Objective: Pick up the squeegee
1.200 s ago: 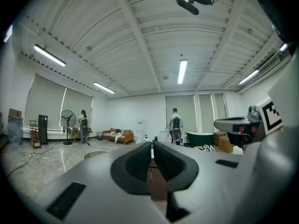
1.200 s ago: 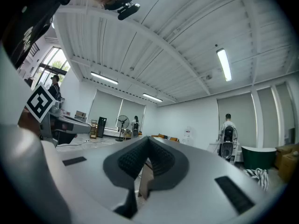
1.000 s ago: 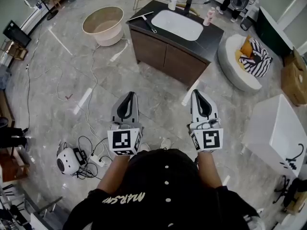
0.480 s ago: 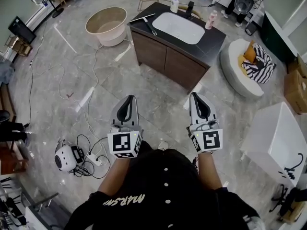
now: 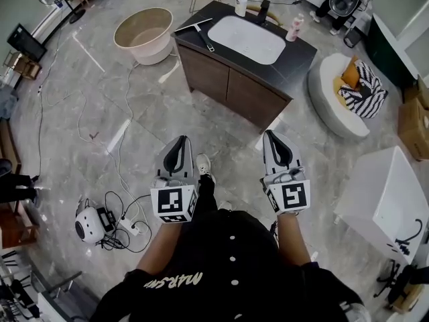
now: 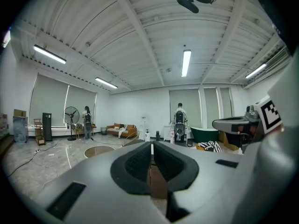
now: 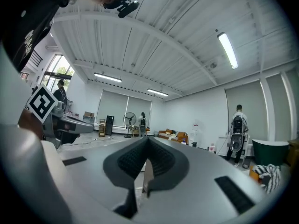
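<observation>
The squeegee (image 5: 198, 29), a white blade with a dark handle, lies on the dark counter (image 5: 298, 52) of a vanity, left of the white sink basin (image 5: 248, 39). Both grippers are held out level over the floor, well short of the vanity. My left gripper (image 5: 179, 141) is shut, with nothing between its jaws (image 6: 151, 146). My right gripper (image 5: 273, 136) is shut and empty too (image 7: 147, 141). The squeegee does not show in either gripper view.
A beige tub (image 5: 143, 35) stands left of the vanity. Bottles (image 5: 240, 3) sit by the faucet. A round white seat with cushions (image 5: 345, 96) is at the right, a white table (image 5: 385, 193) nearer right. Cables and a small white device (image 5: 87, 225) lie at the lower left.
The vanity and tub have shifted slightly in the head view as the person steps forward; a foot now shows between the grippers. Both grippers stay shut and side by side.
</observation>
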`<action>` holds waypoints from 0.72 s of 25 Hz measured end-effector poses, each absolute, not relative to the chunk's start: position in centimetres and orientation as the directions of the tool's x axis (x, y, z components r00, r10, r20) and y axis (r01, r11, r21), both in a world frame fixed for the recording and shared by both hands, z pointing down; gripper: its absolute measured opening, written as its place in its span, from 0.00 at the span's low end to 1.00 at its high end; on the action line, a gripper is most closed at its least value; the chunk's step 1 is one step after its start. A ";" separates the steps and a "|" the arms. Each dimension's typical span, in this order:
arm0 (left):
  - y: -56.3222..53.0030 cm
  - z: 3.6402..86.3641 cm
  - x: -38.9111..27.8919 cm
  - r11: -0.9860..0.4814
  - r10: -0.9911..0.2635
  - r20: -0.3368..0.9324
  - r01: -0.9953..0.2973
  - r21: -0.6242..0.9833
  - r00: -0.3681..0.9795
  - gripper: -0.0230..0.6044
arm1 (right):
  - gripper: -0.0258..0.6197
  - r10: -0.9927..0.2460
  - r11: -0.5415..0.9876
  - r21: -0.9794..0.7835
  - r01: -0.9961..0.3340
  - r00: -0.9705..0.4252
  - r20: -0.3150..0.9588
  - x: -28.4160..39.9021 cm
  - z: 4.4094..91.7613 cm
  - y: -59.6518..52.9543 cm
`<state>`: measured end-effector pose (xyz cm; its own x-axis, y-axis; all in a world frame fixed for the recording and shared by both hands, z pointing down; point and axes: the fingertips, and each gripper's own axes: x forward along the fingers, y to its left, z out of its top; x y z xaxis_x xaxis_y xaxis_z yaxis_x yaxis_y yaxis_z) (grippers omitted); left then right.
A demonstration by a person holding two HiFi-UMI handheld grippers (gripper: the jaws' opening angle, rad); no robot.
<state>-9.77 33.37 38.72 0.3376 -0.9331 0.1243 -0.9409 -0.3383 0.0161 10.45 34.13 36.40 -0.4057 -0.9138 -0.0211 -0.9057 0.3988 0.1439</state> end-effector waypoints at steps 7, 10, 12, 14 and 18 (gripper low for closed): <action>24.7 38.1 -9.7 -0.346 -0.934 0.091 -0.938 0.009 0.345 0.07 | 0.04 -0.914 0.392 0.170 -0.904 -0.405 -0.042 10.5 35.9 25.9; 20.3 36.8 -9.9 -0.351 -0.934 0.068 -0.936 0.002 0.351 0.07 | 0.04 -0.910 0.394 0.176 -0.902 -0.410 -0.064 9.9 34.8 21.6; 17.5 36.1 -10.4 -0.351 -0.935 0.061 -0.936 0.000 0.350 0.07 | 0.04 -0.911 0.389 0.174 -0.905 -0.406 -0.074 9.5 34.1 18.7; 14.9 35.5 -11.0 -0.351 -0.935 0.055 -0.936 -0.004 0.350 0.07 | 0.04 -0.911 0.386 0.173 -0.906 -0.404 -0.082 9.0 33.5 16.0; 9.8 34.5 -12.6 -0.345 -0.938 0.033 -0.938 -0.007 0.345 0.07 | 0.04 -0.907 0.390 0.176 -0.904 -0.410 -0.094 7.4 32.7 11.0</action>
<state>-12.57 9.85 34.50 0.3449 -0.9381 0.0334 -0.9385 -0.3453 -0.0069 7.41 10.97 32.70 -0.4099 -0.9072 -0.0944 -0.9038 0.3900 0.1763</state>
